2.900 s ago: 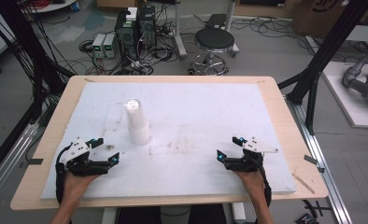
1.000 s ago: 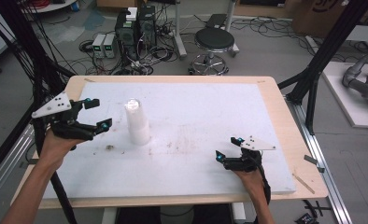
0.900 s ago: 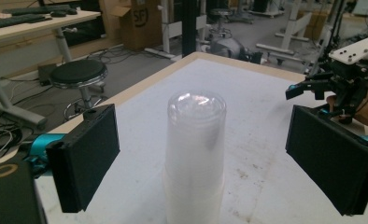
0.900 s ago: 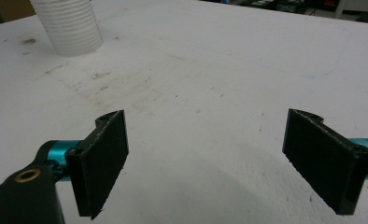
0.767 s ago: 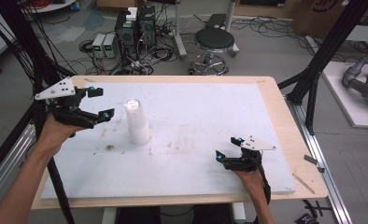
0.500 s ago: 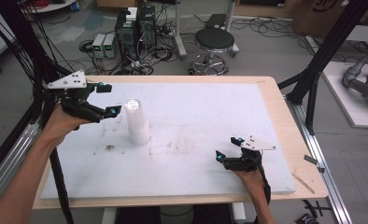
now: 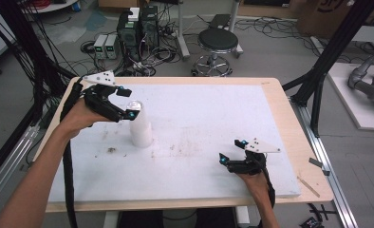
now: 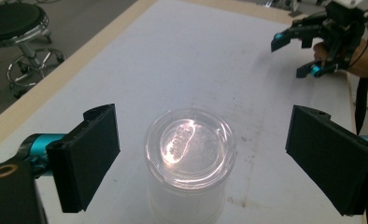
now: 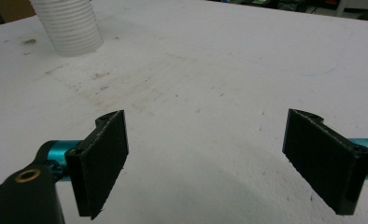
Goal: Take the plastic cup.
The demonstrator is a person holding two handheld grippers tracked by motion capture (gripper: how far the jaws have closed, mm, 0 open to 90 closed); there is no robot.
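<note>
A tall white ribbed cup stack with a clear lid stands upright on the white board, left of centre. My left gripper hovers open at its top, one jaw on either side of the lid, not touching. In the left gripper view the clear lid sits between the two wide-apart black jaws of the left gripper. My right gripper rests open on the board at the front right, nothing between its jaws. The right gripper view looks past the right gripper across bare board to the ribbed cup far off.
The white board covers a wooden table, with scuff marks near the middle. Behind the table are a stool, computer boxes and cables on the floor. Black frame posts stand at the right.
My left gripper has lifted from the front left of the board and travelled back and right until its open jaws straddle the cup's lid. The right gripper has stayed put.
</note>
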